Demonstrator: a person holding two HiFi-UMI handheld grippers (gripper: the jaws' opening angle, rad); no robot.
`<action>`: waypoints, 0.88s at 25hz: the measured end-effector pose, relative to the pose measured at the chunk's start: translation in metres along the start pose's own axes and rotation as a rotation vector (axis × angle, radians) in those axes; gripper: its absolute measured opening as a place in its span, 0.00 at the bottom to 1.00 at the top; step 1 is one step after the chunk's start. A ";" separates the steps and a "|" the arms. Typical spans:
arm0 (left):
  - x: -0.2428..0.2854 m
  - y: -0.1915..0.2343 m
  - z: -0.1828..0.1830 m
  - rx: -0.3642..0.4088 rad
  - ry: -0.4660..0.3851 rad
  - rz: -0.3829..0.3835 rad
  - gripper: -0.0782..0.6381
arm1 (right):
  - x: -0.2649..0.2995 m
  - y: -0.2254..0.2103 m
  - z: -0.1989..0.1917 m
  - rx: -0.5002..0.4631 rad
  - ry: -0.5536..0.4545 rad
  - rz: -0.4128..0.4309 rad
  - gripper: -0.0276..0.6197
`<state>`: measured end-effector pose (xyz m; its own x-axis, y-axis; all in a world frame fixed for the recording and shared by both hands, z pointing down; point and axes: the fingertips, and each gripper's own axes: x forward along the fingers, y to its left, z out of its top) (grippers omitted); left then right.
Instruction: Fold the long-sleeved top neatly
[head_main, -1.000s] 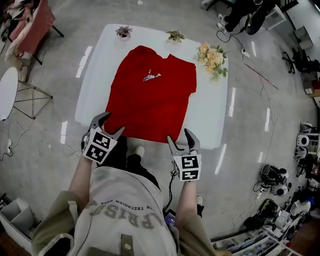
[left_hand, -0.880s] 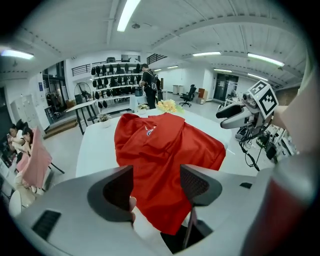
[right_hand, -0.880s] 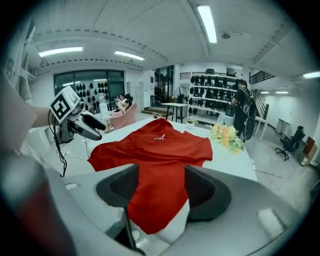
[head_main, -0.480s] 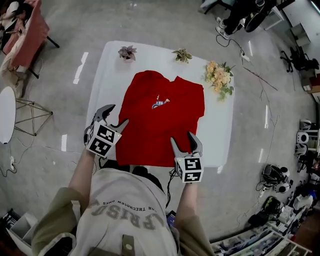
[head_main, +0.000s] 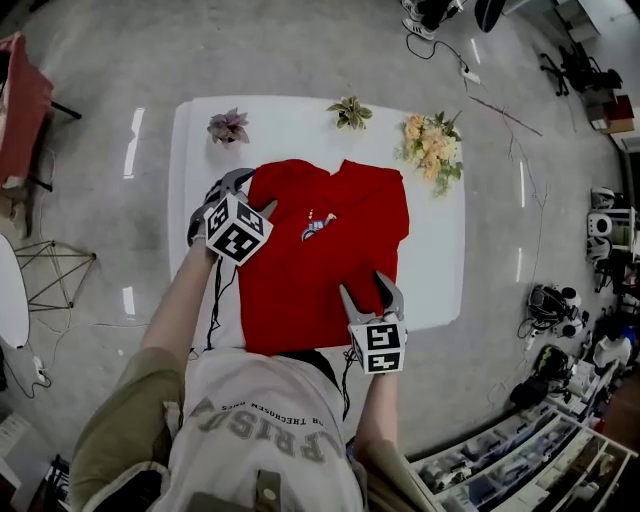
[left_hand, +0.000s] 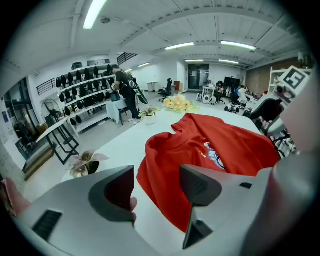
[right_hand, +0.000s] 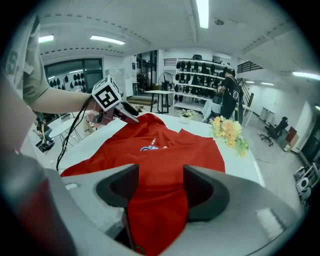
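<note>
You stand at the near edge of a white table (head_main: 435, 270) on which the red long-sleeved top (head_main: 325, 255) lies spread out front side up, a small printed motif showing on its chest, its collar toward the far side and its hem reaching the edge closest to you. Your left gripper (head_main: 258, 190) hangs over the top's far left corner, by the shoulder, with your arm stretched out along the garment's left side. In the left gripper view its jaws stand well apart (left_hand: 157, 185), with only the rumpled red edge of the top (left_hand: 215, 145) and bare tabletop showing in the gap, and nothing is pinched between the pads. Your right gripper (head_main: 364, 285) sits low at the near right corner of the hem. In the right gripper view its jaws are likewise held wide (right_hand: 155, 185), and red cloth (right_hand: 165, 150) fills the space between them and runs down toward the gripper's body, yet the pads do not press on it. Along the far side of the table stand a small purple-leaved potted plant (head_main: 228, 126) at the left, a green potted plant (head_main: 349, 112) near the middle and a bunch of pale yellow and peach flowers (head_main: 433, 145) at the right, all just clear of the garment. The table stands on a grey polished floor (head_main: 90, 120).
</note>
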<state>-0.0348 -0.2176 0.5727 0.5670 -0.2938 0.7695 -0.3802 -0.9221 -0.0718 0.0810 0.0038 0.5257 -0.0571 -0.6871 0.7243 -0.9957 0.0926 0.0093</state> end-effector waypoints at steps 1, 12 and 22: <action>0.008 0.001 -0.002 0.002 0.006 0.005 0.50 | 0.000 -0.002 -0.001 0.008 0.008 -0.008 0.47; -0.058 0.017 0.023 -0.090 -0.224 0.114 0.15 | 0.005 -0.009 -0.017 0.000 0.039 0.015 0.47; -0.108 -0.063 -0.086 -0.028 -0.002 0.135 0.15 | 0.010 -0.009 -0.017 -0.096 0.002 0.135 0.47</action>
<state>-0.1351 -0.1056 0.5485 0.5106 -0.4150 0.7531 -0.4730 -0.8669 -0.1571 0.0903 0.0082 0.5448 -0.1900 -0.6621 0.7250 -0.9673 0.2524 -0.0229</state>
